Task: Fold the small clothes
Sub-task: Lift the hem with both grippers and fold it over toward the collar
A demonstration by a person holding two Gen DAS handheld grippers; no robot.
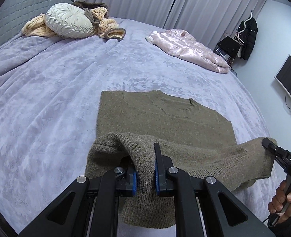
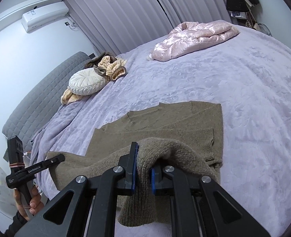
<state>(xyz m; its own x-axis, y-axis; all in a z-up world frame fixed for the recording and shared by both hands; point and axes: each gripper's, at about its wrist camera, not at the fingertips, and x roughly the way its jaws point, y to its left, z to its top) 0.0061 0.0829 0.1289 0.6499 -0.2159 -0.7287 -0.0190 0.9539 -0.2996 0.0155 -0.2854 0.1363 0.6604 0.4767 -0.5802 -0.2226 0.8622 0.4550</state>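
An olive-brown knit sweater [image 1: 165, 116] lies on the lilac bedspread with its collar away from me and its sides folded in. Its near hem is lifted off the bed. My left gripper [image 1: 145, 158] is shut on the hem's left corner, with knit bunched between the blue pads. My right gripper [image 2: 143, 158] is shut on the hem's right corner. In the left wrist view the right gripper [image 1: 267, 145] shows at the right edge, pinching the hem. In the right wrist view the left gripper [image 2: 61, 157] shows at the left edge, a hand [image 2: 30, 203] around its handle. The sweater [image 2: 165, 122] sags between the two grips.
A pink satin jacket [image 1: 186, 49] lies at the far right of the bed. A round cream cushion [image 1: 70, 20] and striped peach clothes [image 1: 105, 24] sit by the grey headboard [image 1: 26, 7]. Curtains hang behind. A monitor [image 1: 289, 73] and hanging black clothes stand at the right wall.
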